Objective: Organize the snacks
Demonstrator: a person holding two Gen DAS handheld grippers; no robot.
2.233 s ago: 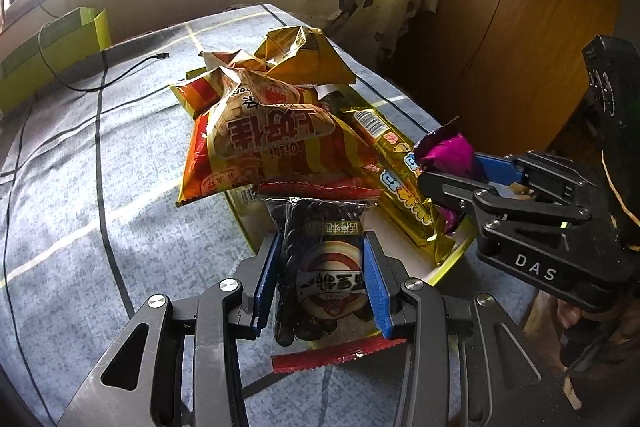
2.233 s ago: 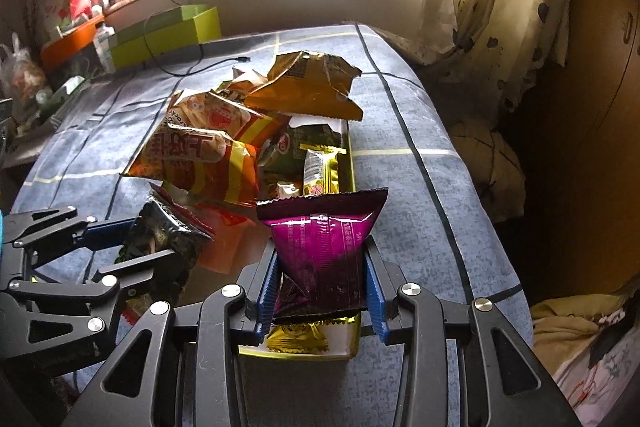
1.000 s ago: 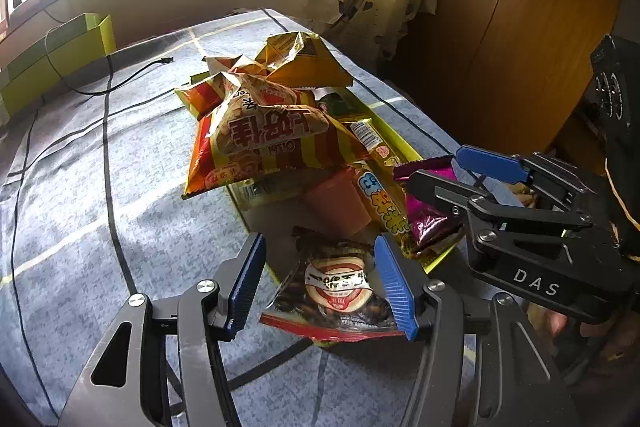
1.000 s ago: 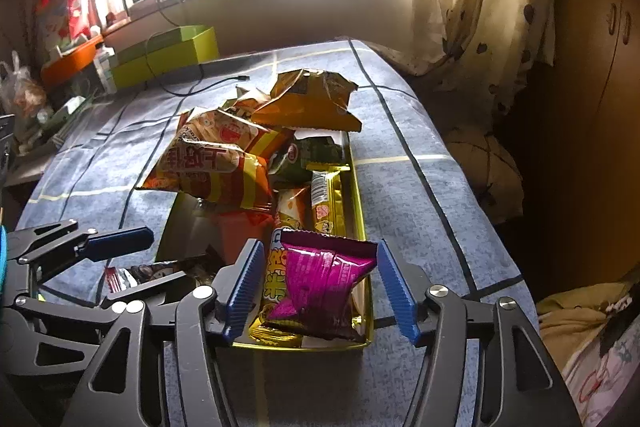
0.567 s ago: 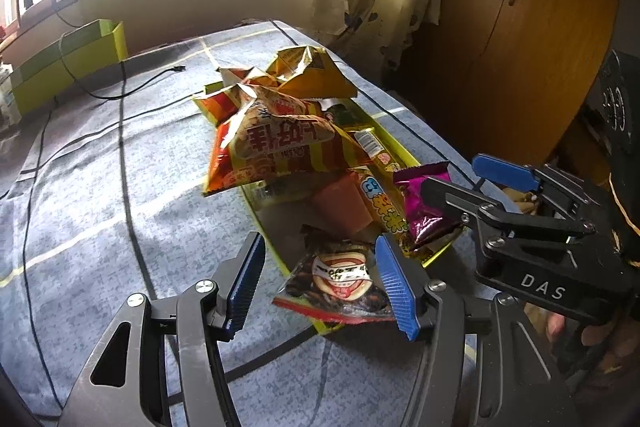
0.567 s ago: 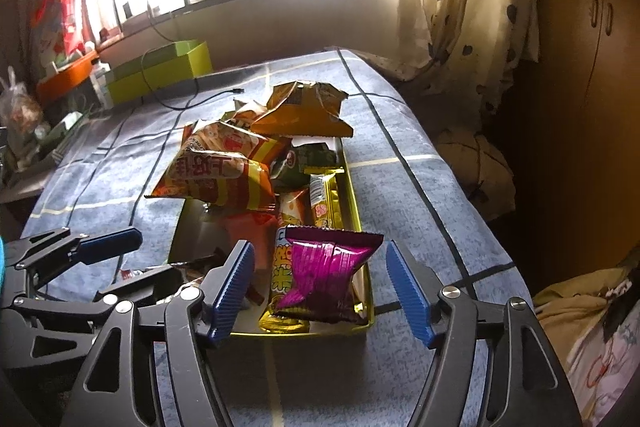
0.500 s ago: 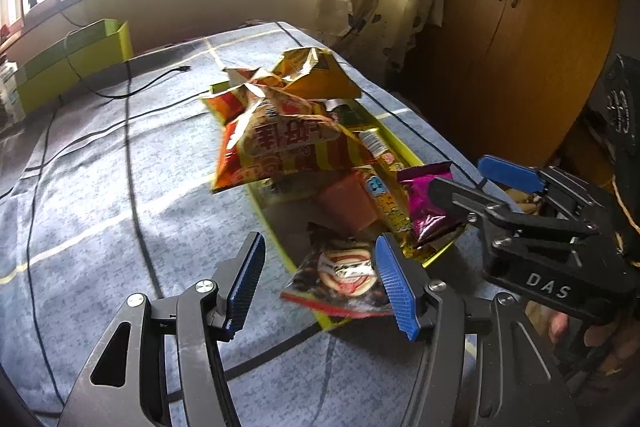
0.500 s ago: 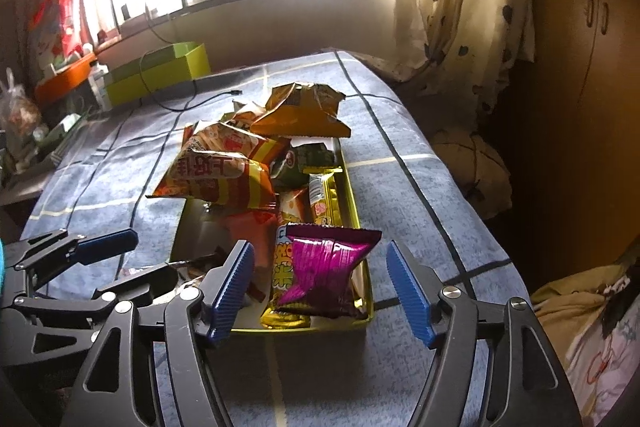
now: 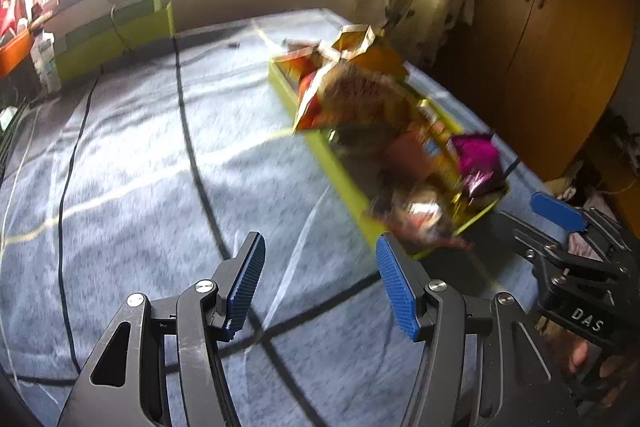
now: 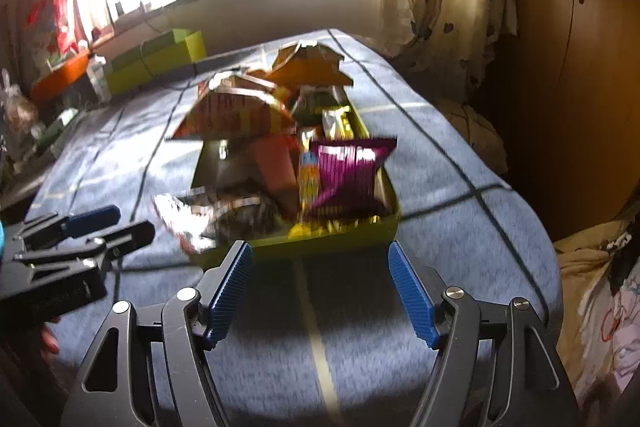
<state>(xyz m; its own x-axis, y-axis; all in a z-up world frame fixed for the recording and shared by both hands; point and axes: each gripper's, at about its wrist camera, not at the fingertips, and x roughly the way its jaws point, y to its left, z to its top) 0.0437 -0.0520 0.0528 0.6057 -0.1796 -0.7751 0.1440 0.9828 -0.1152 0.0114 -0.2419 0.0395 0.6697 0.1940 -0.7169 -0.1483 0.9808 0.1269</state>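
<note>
I'm holding both grippers empty and pulled off the near short end of the yellow-green tray (image 10: 344, 243); my right gripper (image 10: 320, 291) is sitting with its jaws apart and nothing between them, having just been opening, and my left gripper (image 9: 320, 283) is also standing apart over bare blue blanket (image 9: 160, 187). The tray is lying ahead of the right gripper with its long axis running straight away from me toward the window, so the right is squarely lined up on it; from the left gripper it's lying off ahead to the right, at a slant, so the right hand is looking the nearer one to me. In the tray the magenta packet (image 10: 346, 167) is sitting at the near right corner, the dark foil packet (image 10: 224, 213) is hanging over the near left edge, and the orange chip bags (image 10: 240, 115) are heaping at the far end. Frames are blurry, labels unreadable.
</note>
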